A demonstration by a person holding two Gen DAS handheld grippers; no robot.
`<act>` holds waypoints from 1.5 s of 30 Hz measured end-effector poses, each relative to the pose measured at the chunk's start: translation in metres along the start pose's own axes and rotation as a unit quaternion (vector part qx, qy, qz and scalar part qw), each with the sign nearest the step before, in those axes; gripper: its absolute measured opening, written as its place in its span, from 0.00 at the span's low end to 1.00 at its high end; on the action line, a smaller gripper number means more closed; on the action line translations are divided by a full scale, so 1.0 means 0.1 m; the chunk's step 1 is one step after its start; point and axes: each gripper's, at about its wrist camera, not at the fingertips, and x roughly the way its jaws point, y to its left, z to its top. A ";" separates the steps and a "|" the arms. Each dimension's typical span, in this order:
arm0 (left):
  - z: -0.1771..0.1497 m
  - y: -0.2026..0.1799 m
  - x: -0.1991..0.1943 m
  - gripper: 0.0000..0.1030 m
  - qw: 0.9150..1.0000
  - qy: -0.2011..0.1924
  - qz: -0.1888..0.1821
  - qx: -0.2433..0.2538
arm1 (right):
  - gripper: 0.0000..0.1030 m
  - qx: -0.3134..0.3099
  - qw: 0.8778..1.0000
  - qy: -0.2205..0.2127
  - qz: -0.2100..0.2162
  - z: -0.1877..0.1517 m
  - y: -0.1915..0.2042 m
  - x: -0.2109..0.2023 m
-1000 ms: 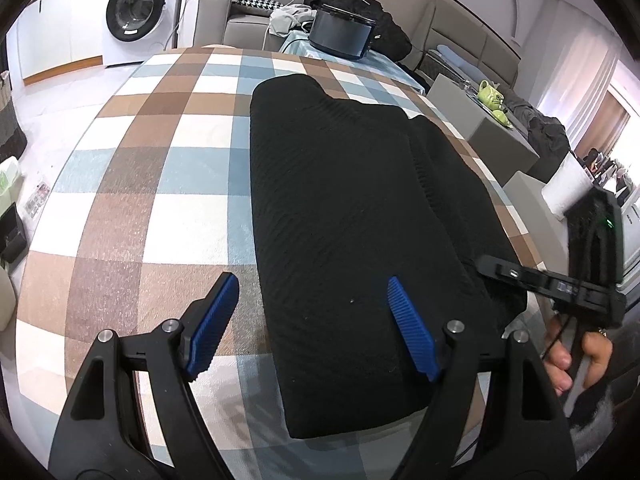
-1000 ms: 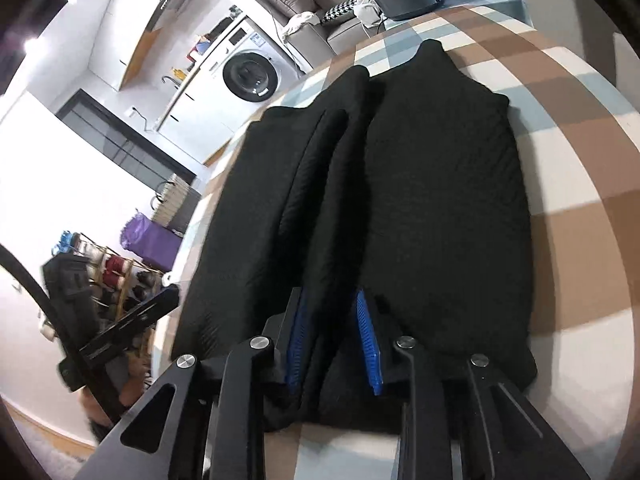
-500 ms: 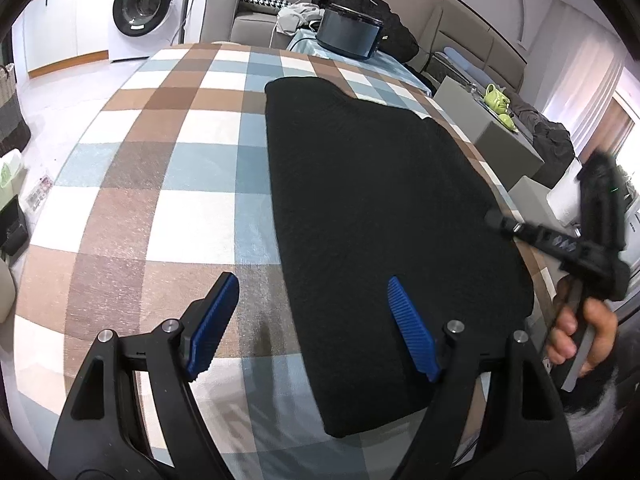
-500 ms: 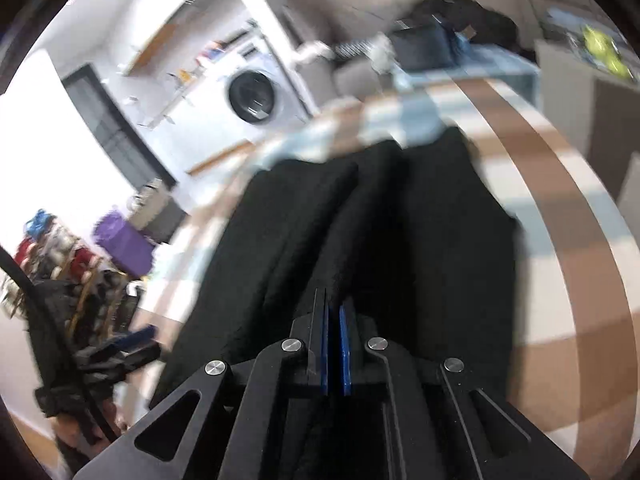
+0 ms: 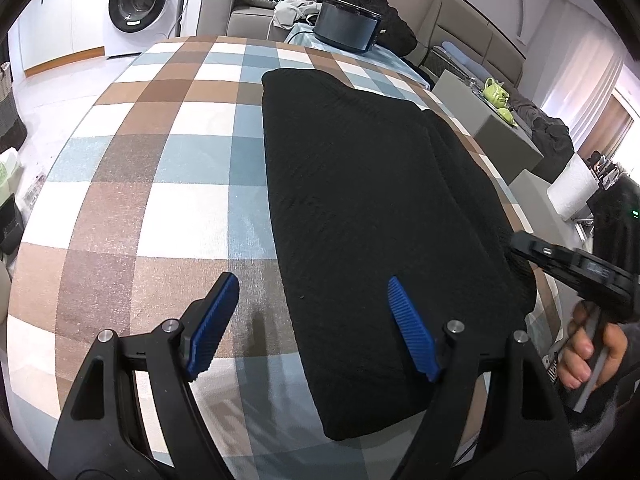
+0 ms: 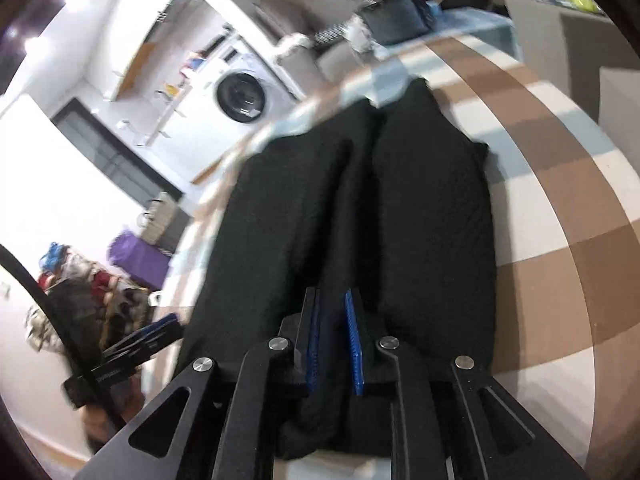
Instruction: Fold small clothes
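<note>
Fingers, left: your left gripper [image 5: 312,320] has its blue ribbed fingers [image 5: 212,320] spread wide apart, holding nothing, hovering over the near end of the garment and the cloth beside it.
Fingers, right: your right gripper [image 6: 334,344] has its blue fingers [image 6: 354,348] close together with a narrow gap; dark fabric sits in and under that gap, but you cannot tell from this blurred view whether they are pinching it.
Garment: the black textured knit garment [image 5: 380,208] lies lengthwise on the table covered in a brown, blue and white checked cloth [image 5: 168,168], nearer its right edge.
Shape so far: it reads as a long narrow slab, with one side already laid over along its length; a raised ridge runs down the middle in the right wrist view.
Done, as judged: the lengthwise folding looks mostly finished.
Left, as judged: the fold along the ridge may need flattening, and the end-to-end fold that makes a compact bundle is not yet made.
Watch: the right edge hangs close to the table's rim.
</note>
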 end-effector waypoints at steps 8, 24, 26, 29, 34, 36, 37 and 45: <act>-0.01 -0.07 -0.05 0.73 1.000 -0.004 -0.006 0.010 | 0.36 -0.015 0.997 0.063 0.047 -0.11 0.19 0.34; -0.04 -0.12 -0.02 0.73 1.000 0.006 -0.014 0.013 | 0.11 -0.048 0.997 0.051 -0.022 -0.09 0.19 0.34; -0.04 -0.15 -0.02 0.73 1.000 0.006 -0.015 0.019 | 0.12 -0.037 0.998 0.056 0.001 -0.09 0.16 0.28; -0.04 -0.15 0.00 0.73 1.000 0.011 -0.020 0.019 | 0.29 -0.039 0.995 0.075 0.055 -0.16 0.20 0.20; -0.13 -0.12 -0.04 0.73 0.999 0.023 -0.028 0.023 | 0.32 -0.058 0.991 0.095 0.071 -0.32 0.30 0.26; -0.22 -0.11 -0.08 0.73 0.999 0.029 -0.031 0.028 | 0.27 -0.061 0.992 0.094 0.061 -0.33 0.31 0.32; -0.26 -0.11 -0.09 0.73 0.999 0.031 -0.031 0.030 | 0.19 -0.058 0.992 0.089 0.063 -0.30 0.32 0.35; -0.55 -0.04 -0.16 0.73 0.997 0.060 -0.011 0.047 | 0.06 -0.090 0.992 0.079 0.042 -0.24 0.42 0.30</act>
